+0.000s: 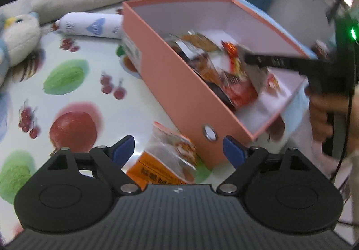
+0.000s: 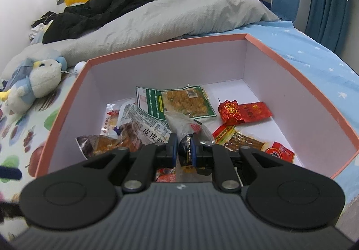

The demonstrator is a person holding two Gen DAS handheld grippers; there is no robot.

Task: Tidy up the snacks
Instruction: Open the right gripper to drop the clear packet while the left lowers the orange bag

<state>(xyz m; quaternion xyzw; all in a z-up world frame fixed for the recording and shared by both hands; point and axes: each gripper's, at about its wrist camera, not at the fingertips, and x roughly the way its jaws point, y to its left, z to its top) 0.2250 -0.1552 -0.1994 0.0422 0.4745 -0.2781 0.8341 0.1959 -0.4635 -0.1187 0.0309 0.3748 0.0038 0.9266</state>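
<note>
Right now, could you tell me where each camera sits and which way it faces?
Left wrist: on the open left gripper, low over the fruit-print cloth, facing a snack packet beside the box; the person's hand shows.
Right wrist: on the right gripper, above the box, facing in, shut on a packet.
Shared: box, plush toy.

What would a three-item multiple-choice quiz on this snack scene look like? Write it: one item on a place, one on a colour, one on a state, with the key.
1. Where does the orange snack packet lie?
A. inside the box
B. on the fruit-print sheet outside the box
C. on the grey blanket

2. What colour is the box's outside?
A. salmon pink
B. green
C. black

3. How is the right gripper?
A. wide open
B. shut on a grey snack pouch
C. out of view

Key: B, it lies beside the box wall, between the open left gripper's fingers; A, walls and rim show pink; B, the pads pinch the pouch over the box.
</note>
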